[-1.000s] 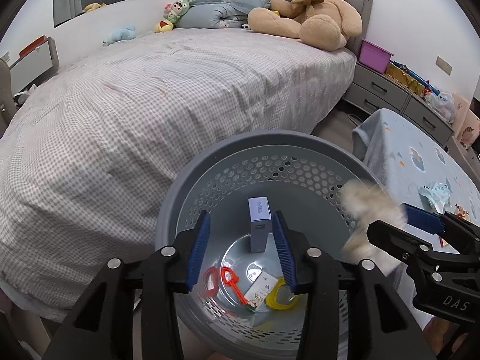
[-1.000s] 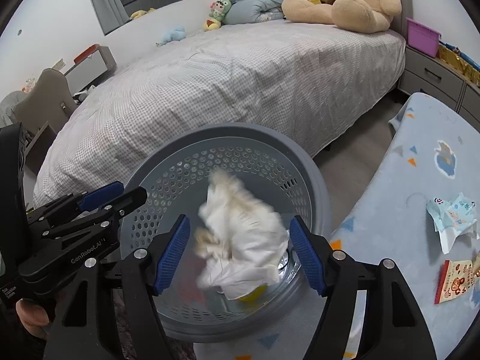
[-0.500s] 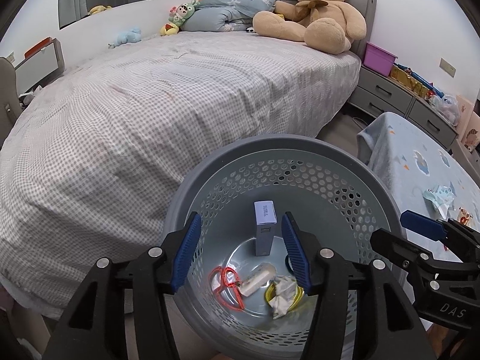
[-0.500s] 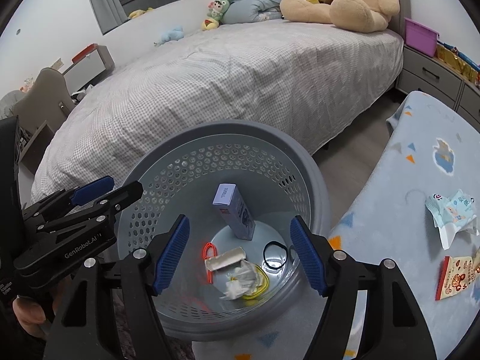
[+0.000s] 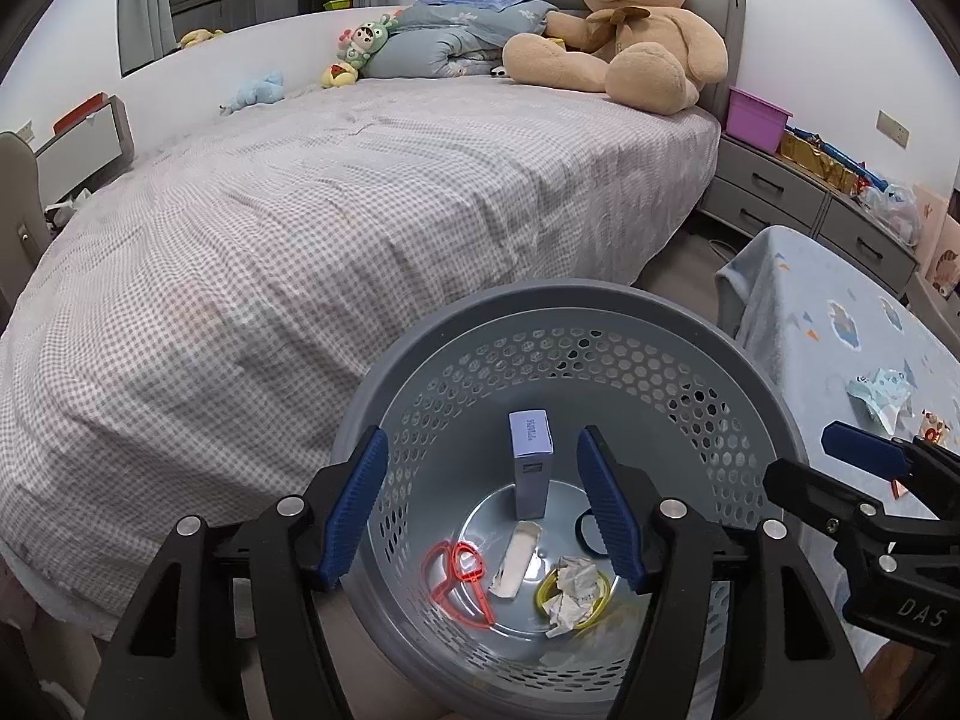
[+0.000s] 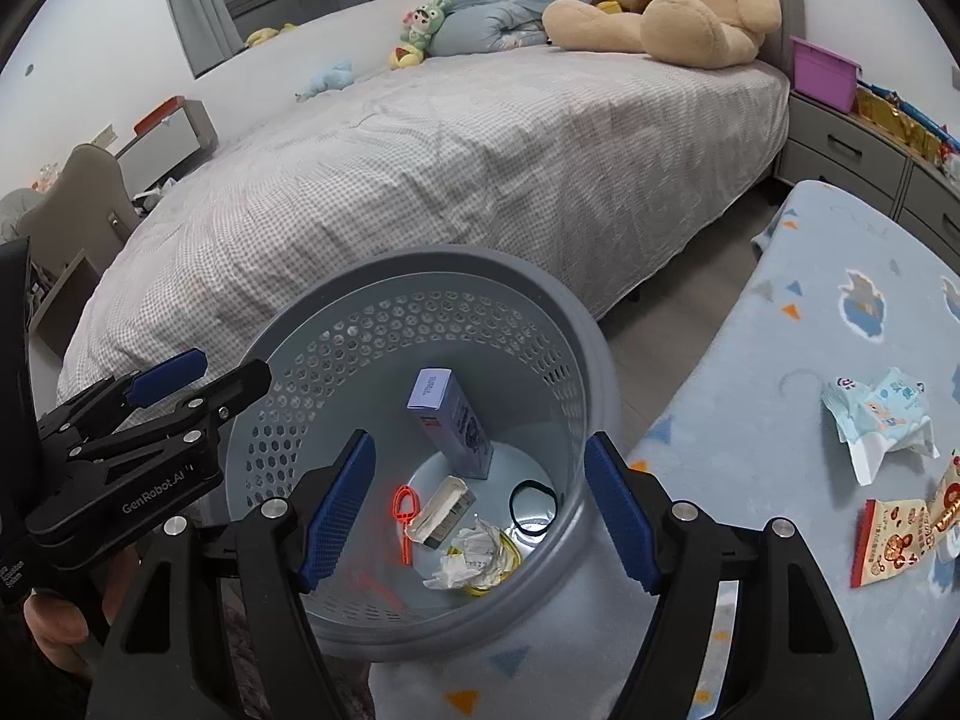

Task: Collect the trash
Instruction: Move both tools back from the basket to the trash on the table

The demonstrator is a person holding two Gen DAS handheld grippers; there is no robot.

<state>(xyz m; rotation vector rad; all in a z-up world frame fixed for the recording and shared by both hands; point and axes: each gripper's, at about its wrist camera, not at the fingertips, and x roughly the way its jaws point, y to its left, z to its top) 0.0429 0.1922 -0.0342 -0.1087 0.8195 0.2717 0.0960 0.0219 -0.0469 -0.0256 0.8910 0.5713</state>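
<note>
A grey perforated basket (image 5: 540, 306) (image 6: 420, 264) stands between the bed and a blue-clothed table. In it lie a crumpled white paper (image 5: 570, 591) (image 6: 474, 558), an upright pale blue box (image 5: 531, 456) (image 6: 450, 414), red plastic loops (image 5: 459, 576), a white wrapper and a black band. My left gripper (image 5: 483, 507) hangs over the basket, its jaws opening with nothing pressed between them. Above the basket too, my right gripper (image 6: 477, 513) is opening and holds nothing. On the table lie a light blue packet (image 6: 879, 414) and an orange wrapper (image 6: 894, 531).
A bed with a checked cover (image 5: 330, 204) fills the space behind the basket, with a big teddy bear (image 5: 630, 24) and small toys at its head. Grey drawers (image 5: 780, 192) with a purple bin stand at the right. A hand (image 6: 54, 618) holds the left gripper.
The crumpled paper fell from between the right gripper's fingers into the basket and now lies on its bottom. The left gripper's jaws spread wider.
</note>
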